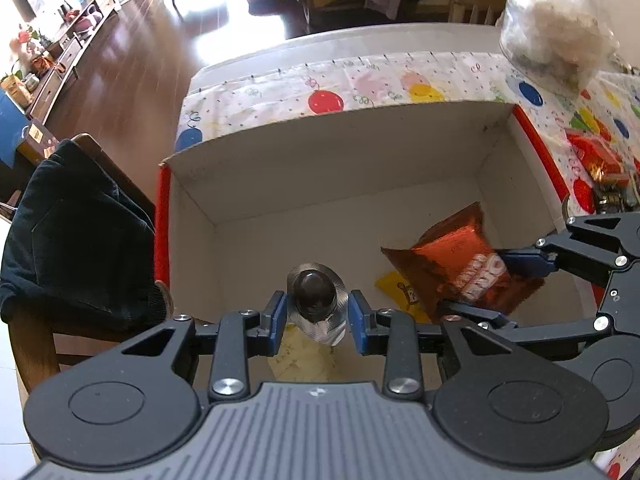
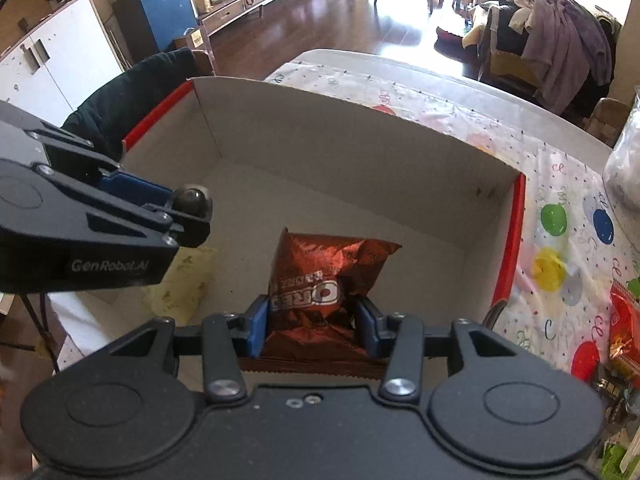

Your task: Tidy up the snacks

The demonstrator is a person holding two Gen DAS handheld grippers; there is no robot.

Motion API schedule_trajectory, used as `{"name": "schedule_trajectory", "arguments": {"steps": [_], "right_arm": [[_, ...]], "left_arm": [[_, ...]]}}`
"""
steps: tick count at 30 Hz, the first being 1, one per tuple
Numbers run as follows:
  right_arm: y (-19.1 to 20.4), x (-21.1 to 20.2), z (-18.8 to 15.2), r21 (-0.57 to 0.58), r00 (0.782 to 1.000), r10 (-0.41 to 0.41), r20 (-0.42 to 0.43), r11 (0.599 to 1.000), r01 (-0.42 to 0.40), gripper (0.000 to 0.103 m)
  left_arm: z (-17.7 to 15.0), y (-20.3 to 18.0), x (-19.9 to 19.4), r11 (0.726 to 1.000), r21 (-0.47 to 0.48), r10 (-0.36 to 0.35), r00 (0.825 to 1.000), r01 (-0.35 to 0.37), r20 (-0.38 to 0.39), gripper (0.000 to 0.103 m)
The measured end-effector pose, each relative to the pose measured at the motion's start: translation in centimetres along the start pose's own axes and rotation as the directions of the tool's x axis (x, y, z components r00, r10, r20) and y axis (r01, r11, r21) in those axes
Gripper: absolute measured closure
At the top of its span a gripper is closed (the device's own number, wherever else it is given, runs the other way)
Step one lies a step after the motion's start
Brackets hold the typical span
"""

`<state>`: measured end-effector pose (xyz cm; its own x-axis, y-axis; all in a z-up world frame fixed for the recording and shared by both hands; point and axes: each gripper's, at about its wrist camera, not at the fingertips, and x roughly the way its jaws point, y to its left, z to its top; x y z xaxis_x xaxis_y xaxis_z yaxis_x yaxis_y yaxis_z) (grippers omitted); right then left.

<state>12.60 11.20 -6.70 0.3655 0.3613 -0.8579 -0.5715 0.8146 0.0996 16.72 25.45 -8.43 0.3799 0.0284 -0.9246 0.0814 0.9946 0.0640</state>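
Observation:
An open cardboard box with red outer sides stands on the table; it also shows in the right wrist view. My left gripper is shut on a small clear packet with a dark round snack, held inside the box near its front. In the right wrist view the left gripper holds that dark snack. My right gripper is shut on a shiny orange-brown Oreo packet, held over the box floor; that packet also shows in the left wrist view.
A yellow packet lies on the box floor. More snacks lie on the balloon-print tablecloth right of the box. A clear bag sits at the table's far right. A chair with a dark jacket stands left.

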Motion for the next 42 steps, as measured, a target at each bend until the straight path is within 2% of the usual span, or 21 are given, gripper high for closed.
{"name": "schedule_trajectory", "arguments": {"steps": [9,16,20,26,33,34,42], "right_arm": [[-0.4,0.1,0.1,0.012,1.0,0.001,-0.003,1.0,-0.001,0.055],[-0.8,-1.8,-0.1,0.029,0.999,0.022,0.035,0.999,-0.023,0.046],[-1.1,-3.1,-0.1,0.042,0.997,0.031,0.066,0.999,-0.034,0.04],[-1.4,-5.6,-0.5,0.044,0.992,0.053,0.115,0.997,-0.058,0.038],[-1.7,-8.8,-1.4,0.042,0.981,0.068,0.184,0.996,-0.077,0.026],[-1.8,-9.1,-1.5,0.042,0.979,0.069,0.191,0.996,-0.078,0.026],[-3.3,-12.9,-3.5,0.056,0.966,0.062,0.252,0.995,-0.079,0.019]], "left_arm": [[0.1,-0.9,0.3,0.999,0.044,0.004,1.0,-0.003,-0.018,0.069],[-0.1,-0.7,-0.6,1.0,0.014,-0.012,1.0,0.012,0.012,0.051],[-0.3,-0.7,-1.5,1.0,-0.005,-0.028,0.999,0.028,0.037,0.049],[-0.7,-0.9,-3.4,0.999,-0.013,-0.029,0.996,0.03,0.09,0.046],[-1.2,-1.9,-6.3,0.999,-0.009,-0.041,0.984,0.044,0.174,0.041],[-1.3,-2.2,-6.8,0.999,-0.006,-0.044,0.981,0.046,0.189,0.038],[-2.2,-4.4,-10.0,0.997,0.009,-0.08,0.956,0.081,0.281,0.032]]}}
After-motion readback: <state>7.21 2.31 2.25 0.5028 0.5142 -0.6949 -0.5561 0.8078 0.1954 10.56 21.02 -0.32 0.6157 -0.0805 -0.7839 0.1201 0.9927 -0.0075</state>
